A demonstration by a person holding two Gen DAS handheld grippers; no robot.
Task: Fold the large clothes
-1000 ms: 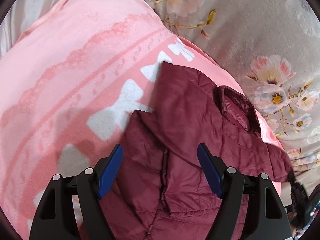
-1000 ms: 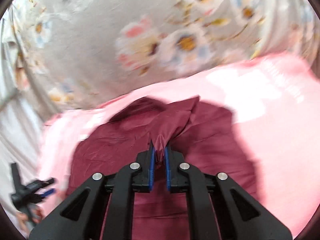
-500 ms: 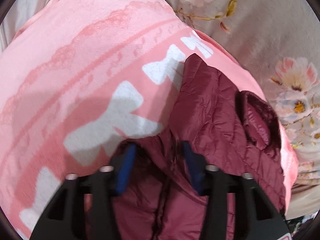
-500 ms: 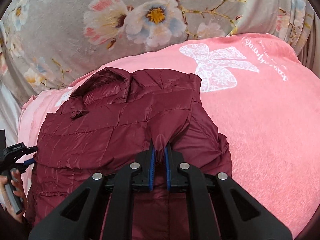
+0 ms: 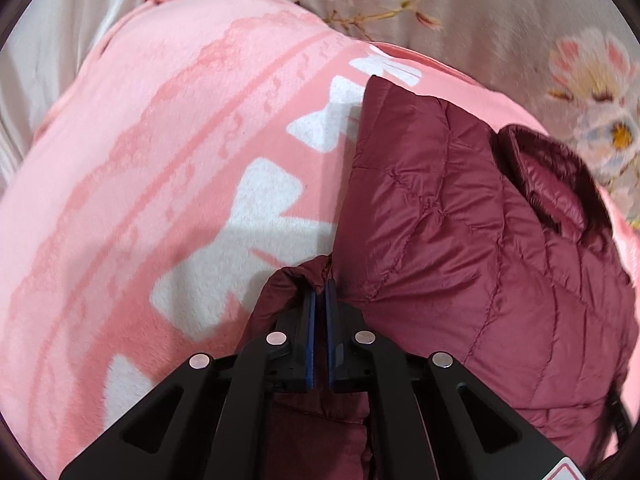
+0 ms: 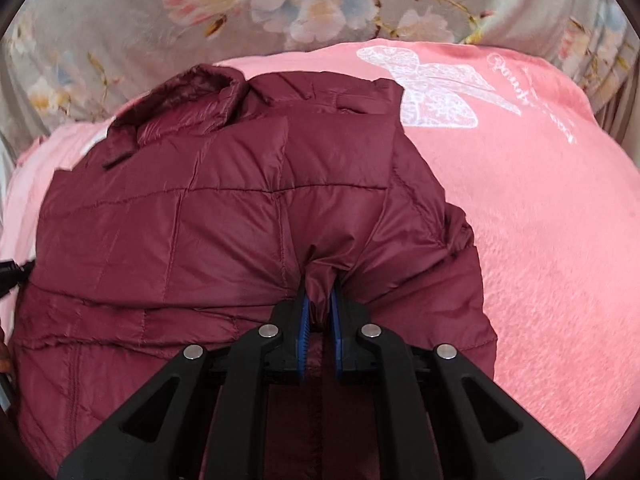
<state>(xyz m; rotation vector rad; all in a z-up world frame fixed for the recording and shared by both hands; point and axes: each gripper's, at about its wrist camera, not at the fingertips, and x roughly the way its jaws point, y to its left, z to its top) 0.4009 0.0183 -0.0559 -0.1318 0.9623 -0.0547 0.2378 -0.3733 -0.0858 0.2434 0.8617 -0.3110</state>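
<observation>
A maroon quilted puffer jacket (image 5: 460, 248) lies on a pink blanket (image 5: 160, 160), collar at the far end. My left gripper (image 5: 320, 296) is shut on a pinched fold of the jacket's left edge. In the right wrist view the jacket (image 6: 200, 220) fills the left and middle, with its collar (image 6: 192, 100) at the top left. My right gripper (image 6: 319, 304) is shut on a bunched fold of the jacket near its right side. Both grips sit low over the fabric.
The pink blanket (image 6: 540, 220) has white bow prints and spreads wide to the right. A grey floral bedsheet (image 6: 280, 4) lies beyond it. The floral sheet also shows at the upper right in the left wrist view (image 5: 540, 20).
My left gripper went from wide open over the jacket to shut on its left edge. My right gripper stayed shut on its fold and the jacket came flatter and closer.
</observation>
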